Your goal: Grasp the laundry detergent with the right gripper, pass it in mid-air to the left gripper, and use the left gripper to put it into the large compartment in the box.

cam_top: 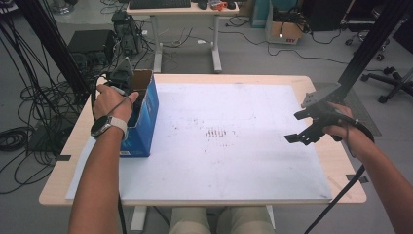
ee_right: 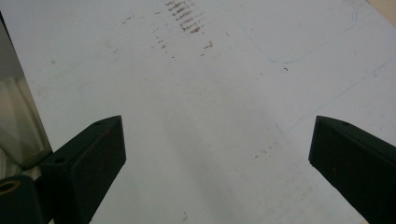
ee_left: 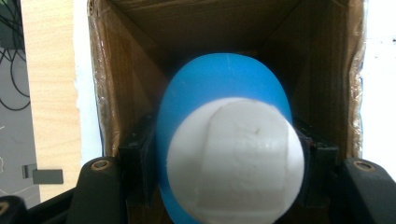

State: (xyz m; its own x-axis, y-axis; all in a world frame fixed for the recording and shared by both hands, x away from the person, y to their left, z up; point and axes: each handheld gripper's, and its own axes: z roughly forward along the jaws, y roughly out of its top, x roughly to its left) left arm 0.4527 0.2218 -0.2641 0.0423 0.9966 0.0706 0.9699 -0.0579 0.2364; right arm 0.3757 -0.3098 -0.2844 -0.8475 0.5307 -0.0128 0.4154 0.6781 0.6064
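Now blue-white object (ee_left: pixel 229 140) clamped in left hand-held gripper (ee_left: pixel 229 163), inside box (ee_left: pixel 140 56).

In the left gripper view the blue and white object (ee_left: pixel 229 154) runs off the bottom edge, blurred beyond identification, and hides the box (ee_left: pixel 140 70) floor, while in the high view the left tongs (cam_top: pixel 127 92) tips sit hidden inside the box

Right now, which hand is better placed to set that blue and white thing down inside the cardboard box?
Left. The left gripper is already shut on the blue and white object inside the open cardboard box. The right gripper hangs open over the white mat, far across the table.
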